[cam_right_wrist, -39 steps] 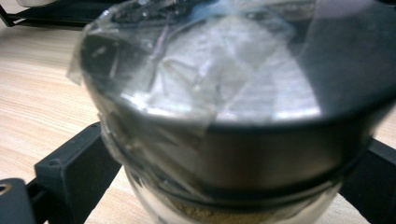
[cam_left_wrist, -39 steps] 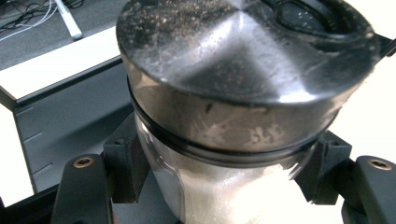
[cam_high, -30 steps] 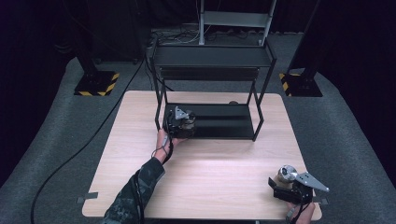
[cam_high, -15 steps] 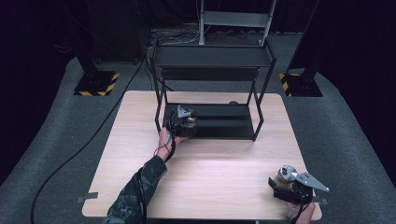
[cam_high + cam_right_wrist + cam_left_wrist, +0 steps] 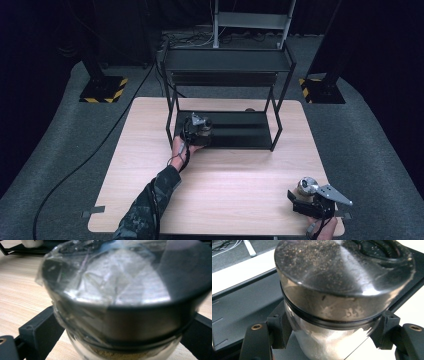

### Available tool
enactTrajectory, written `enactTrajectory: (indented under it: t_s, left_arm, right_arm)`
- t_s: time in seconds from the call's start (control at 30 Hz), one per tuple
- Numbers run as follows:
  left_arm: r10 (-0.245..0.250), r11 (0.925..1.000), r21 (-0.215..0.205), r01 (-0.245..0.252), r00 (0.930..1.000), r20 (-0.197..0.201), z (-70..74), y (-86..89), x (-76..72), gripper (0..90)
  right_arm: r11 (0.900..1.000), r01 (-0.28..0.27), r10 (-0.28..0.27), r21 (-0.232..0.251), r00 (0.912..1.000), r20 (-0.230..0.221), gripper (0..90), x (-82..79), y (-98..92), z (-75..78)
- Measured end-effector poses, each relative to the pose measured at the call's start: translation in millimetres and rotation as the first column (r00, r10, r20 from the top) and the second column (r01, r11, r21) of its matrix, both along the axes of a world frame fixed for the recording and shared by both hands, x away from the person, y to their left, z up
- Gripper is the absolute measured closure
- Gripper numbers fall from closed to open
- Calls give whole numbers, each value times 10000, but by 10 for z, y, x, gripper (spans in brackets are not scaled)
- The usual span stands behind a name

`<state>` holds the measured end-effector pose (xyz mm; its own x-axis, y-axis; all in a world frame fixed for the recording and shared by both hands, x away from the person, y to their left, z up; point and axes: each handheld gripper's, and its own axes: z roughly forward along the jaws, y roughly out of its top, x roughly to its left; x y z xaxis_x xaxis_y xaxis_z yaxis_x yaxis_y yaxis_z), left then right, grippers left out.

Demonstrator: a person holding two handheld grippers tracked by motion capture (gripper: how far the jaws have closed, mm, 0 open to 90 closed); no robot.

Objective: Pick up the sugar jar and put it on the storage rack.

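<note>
Item: two lidded glass jars, one per hand-held gripper. The left hand-held gripper (image 5: 199, 131) was clamped on a jar of white powder (image 5: 329, 340), its dusty metal lid (image 5: 342, 265) uppermost, held at the left end of the lower shelf (image 5: 240, 132) of a black two-tier rack (image 5: 227, 62). The right hand-held gripper (image 5: 312, 202) was clamped on a jar of tan powder (image 5: 125, 355) with a film-covered metal lid (image 5: 120, 287), near the front right corner of the tabletop (image 5: 225, 190). Step in hand, as judged: shelving the first jar. Next move would call for setting its base flat on the shelf, parting the jaws and backing out clear of the rack's posts. Also counted: one small pale object (image 5: 32, 242) by the rack.
</note>
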<state>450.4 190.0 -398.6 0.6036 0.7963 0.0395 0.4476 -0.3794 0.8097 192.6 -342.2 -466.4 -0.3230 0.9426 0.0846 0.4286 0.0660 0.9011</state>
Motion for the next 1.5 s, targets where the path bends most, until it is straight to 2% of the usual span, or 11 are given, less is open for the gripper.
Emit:
enactTrajectory:
  t_s: [1.03,1.5]
  left_arm:
    - [-177,9998,42,177,9998,-26,-25,-219,168,301]
    - [-411,9990,145,412,9991,-73,-38,-364,235,301]
  right_arm:
    - [10000,-4,4,8,10000,-11,11,2,-1,1]
    - [10000,-10,10,3,10000,4,12,0,-2,-1]
